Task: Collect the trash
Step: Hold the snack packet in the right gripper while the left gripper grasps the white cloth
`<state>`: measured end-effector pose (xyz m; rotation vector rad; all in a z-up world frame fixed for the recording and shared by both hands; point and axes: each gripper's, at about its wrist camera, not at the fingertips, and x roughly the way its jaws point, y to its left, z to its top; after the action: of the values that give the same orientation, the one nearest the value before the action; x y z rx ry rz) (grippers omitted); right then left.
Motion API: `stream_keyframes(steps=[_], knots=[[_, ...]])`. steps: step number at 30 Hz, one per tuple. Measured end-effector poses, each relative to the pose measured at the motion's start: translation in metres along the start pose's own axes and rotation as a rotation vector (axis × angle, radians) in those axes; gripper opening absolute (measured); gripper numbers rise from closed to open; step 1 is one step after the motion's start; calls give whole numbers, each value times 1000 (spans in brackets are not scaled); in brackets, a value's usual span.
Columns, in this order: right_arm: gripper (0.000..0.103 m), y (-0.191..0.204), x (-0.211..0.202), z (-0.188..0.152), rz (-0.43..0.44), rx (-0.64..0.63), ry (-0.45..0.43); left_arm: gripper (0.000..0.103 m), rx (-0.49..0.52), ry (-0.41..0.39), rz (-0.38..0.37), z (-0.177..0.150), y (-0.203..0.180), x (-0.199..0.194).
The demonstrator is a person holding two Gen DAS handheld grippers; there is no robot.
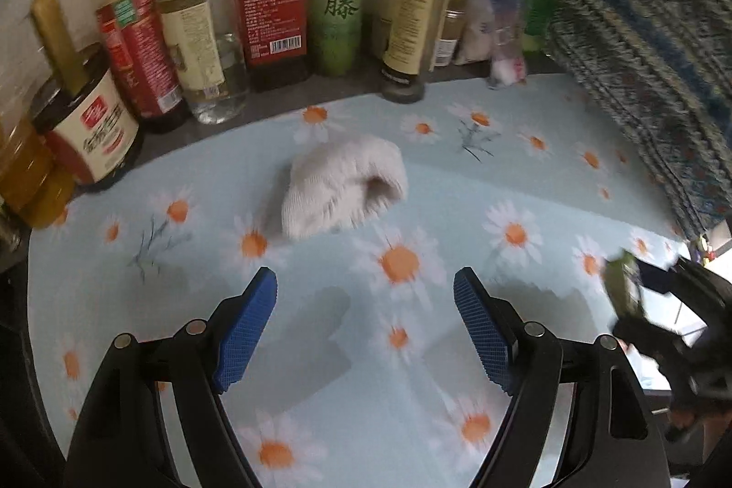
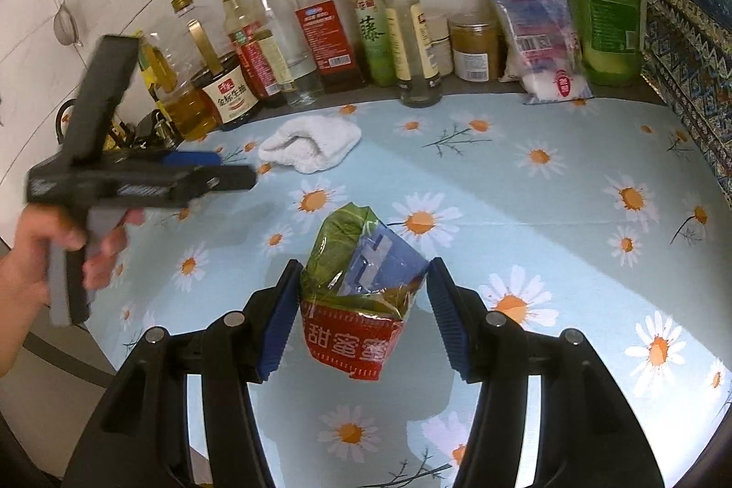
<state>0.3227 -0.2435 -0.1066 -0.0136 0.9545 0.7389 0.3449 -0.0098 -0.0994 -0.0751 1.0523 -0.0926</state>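
My right gripper [image 2: 363, 296] is shut on a crumpled snack wrapper [image 2: 361, 300], green, blue and red with Chinese print, held above the daisy tablecloth [image 2: 526, 190]. It shows blurred at the right edge of the left wrist view [image 1: 622, 286]. My left gripper [image 1: 366, 309] is open and empty over the cloth, its blue pads [image 1: 249, 328] spread wide. A crumpled white cloth or tissue wad [image 1: 343, 186] lies ahead of it; it also shows in the right wrist view [image 2: 311, 142]. The left gripper, held by a hand, shows at the left of the right wrist view [image 2: 192, 168].
A row of sauce and oil bottles [image 2: 320, 30] lines the back of the table. A bag of white grains [image 2: 544, 30] and a green pouch [image 2: 608, 8] stand at the back right. A patterned fabric [image 1: 649, 53] rises along the right side.
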Motion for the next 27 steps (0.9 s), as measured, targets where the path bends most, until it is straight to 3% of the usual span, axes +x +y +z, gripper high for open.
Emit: stream_keyframes(steps=[9,21,23,27], knots=[[56,-13,-5,3,0,56,-33,78,58,14,40,48,-5,37],[56,-24,-2,2,1,104,-44,76,91,81,96,61,-4,86],[56,-24,-3,0,5,106,-46,66,99,74,99,62,-5,88],[56,-23,-4,-2,13,105,-51,55,118,60,116,59,-9,88]])
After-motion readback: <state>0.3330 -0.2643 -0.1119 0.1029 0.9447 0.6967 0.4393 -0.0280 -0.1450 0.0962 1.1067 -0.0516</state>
